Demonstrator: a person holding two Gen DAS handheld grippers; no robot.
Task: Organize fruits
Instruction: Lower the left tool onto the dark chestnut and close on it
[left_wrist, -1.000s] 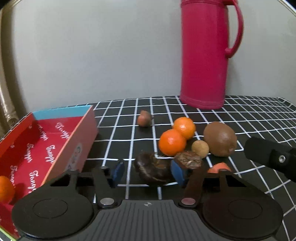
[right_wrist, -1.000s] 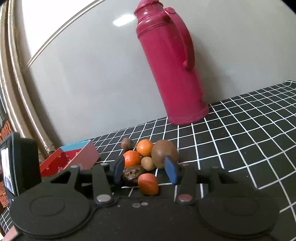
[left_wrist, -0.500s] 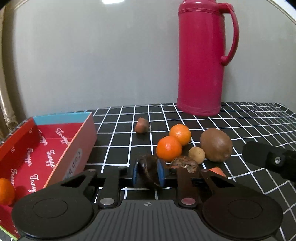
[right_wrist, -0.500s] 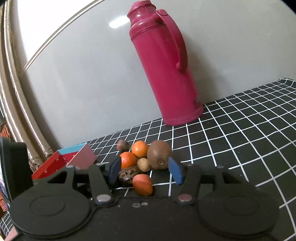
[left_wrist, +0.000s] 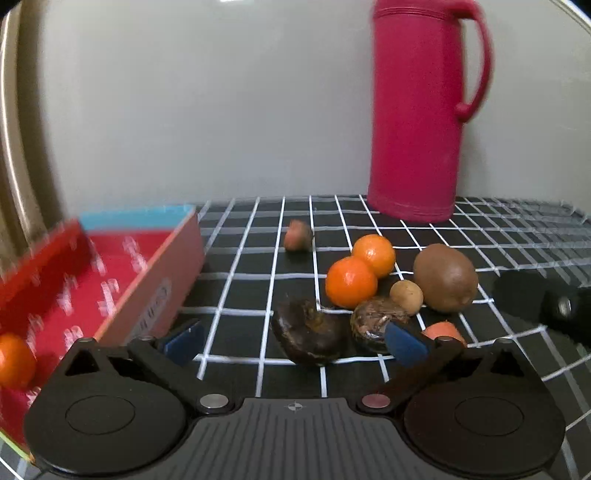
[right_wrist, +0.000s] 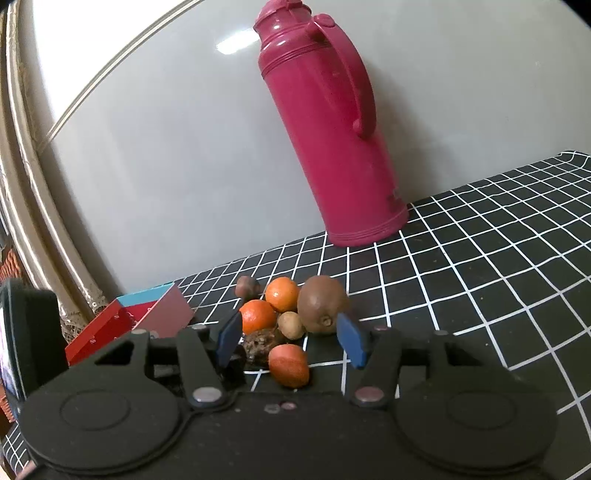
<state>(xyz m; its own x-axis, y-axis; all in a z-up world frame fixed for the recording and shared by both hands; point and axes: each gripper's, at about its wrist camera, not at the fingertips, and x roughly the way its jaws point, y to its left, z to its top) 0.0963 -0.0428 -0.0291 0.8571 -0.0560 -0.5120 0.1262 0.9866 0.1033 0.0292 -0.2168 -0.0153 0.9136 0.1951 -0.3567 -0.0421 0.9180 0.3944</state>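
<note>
A cluster of fruit lies on the black grid cloth: two oranges, a brown kiwi, a small tan longan, two dark wrinkled fruits, a small red-orange fruit and a brown nut-like fruit. The red box at the left holds one orange. My left gripper is open, its pads either side of the dark fruit lying on the cloth. My right gripper is open just before the red-orange fruit.
A tall pink thermos stands behind the fruit by the grey wall. The right gripper's body shows at the right edge of the left view. The left gripper's body shows at the left of the right view.
My left gripper was shut on the dark fruit half a second ago and has now opened wide; the fruit lies on the cloth. The right gripper edged closer to the fruit.
</note>
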